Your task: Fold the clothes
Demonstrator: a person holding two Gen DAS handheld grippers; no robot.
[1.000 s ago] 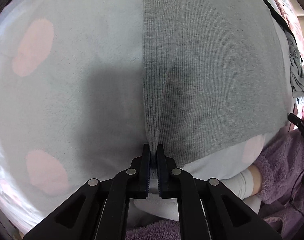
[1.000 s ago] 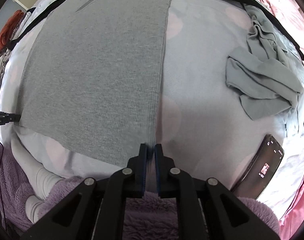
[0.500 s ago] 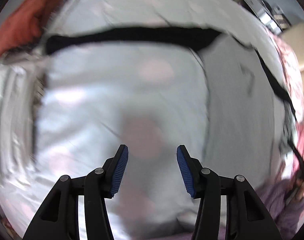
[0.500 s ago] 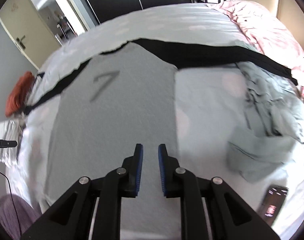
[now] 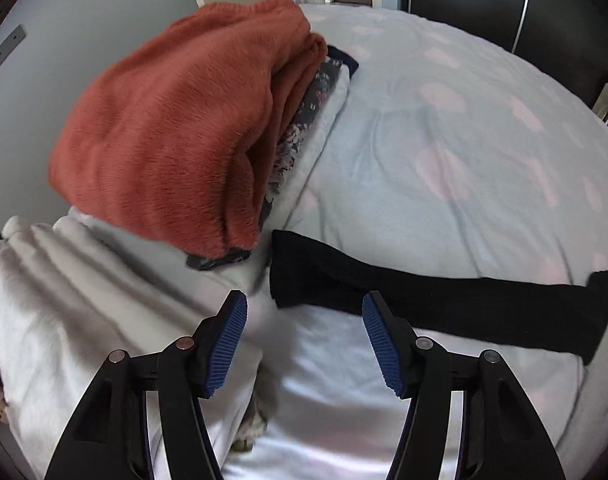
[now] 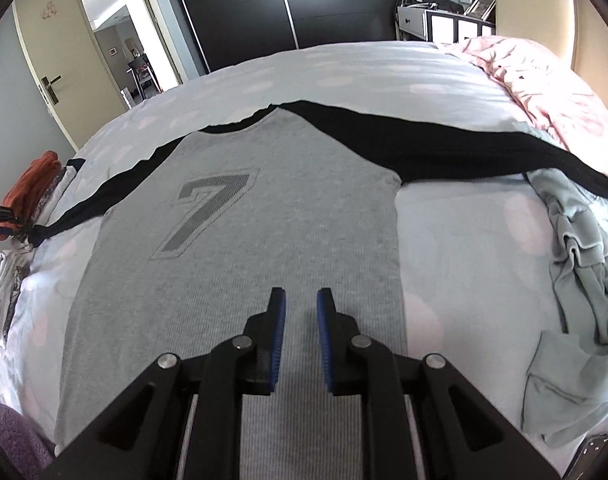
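A grey shirt [image 6: 240, 264] with a large 7 and black sleeves lies flat on the pale spotted bed sheet [image 5: 424, 160]. My right gripper [image 6: 301, 291] hovers over its lower middle, jaws a narrow gap apart with nothing between them. The shirt's left sleeve [image 5: 444, 300] stretches across the left wrist view, its cuff end near the clothes pile. My left gripper [image 5: 304, 298] hangs just above that cuff end. Its jaws are opening, wide apart, and the pads touch nothing.
A pile of folded clothes topped by an orange fleece [image 5: 176, 132] sits left of the sleeve, with white folded clothes [image 5: 64, 300] in front. A crumpled pale green garment [image 6: 576, 280] lies right of the shirt. A pink blanket [image 6: 544, 88] is at the far right.
Both grippers let go of the shirt's lower hem and rose. The left one swung left to the sleeve end by the pile and opened wide; the right one tilted up over the shirt.
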